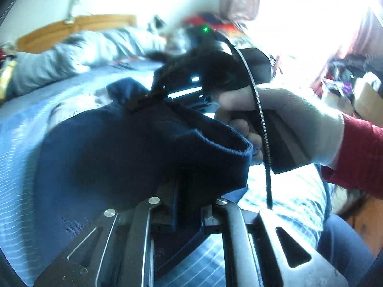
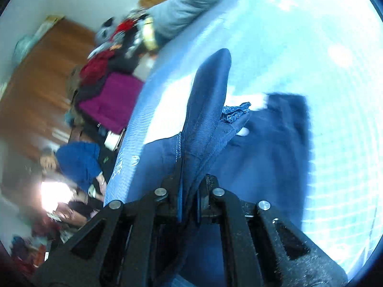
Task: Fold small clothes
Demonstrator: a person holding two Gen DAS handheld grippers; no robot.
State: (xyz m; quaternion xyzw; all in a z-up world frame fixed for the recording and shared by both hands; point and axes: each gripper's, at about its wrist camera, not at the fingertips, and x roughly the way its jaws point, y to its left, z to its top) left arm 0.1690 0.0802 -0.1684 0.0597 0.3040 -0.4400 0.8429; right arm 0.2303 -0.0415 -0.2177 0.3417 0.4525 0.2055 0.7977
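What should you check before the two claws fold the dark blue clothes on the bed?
1. Left claw shut on the dark blue garment: ok, cloth sits between its fingers.
2. Right claw shut on the same garment: ok, a fold of cloth stands up between its fingers.
3. Both claws close together for a fold: ok, the right claw shows right across the cloth in the left wrist view.
4. Blue bedsheet free to lay the garment down: ok ahead of the right claw.
5. Edges lined up: cannot tell, the cloth is bunched and blurred.
6. Grey bundle out of the way: ok, it lies far off.
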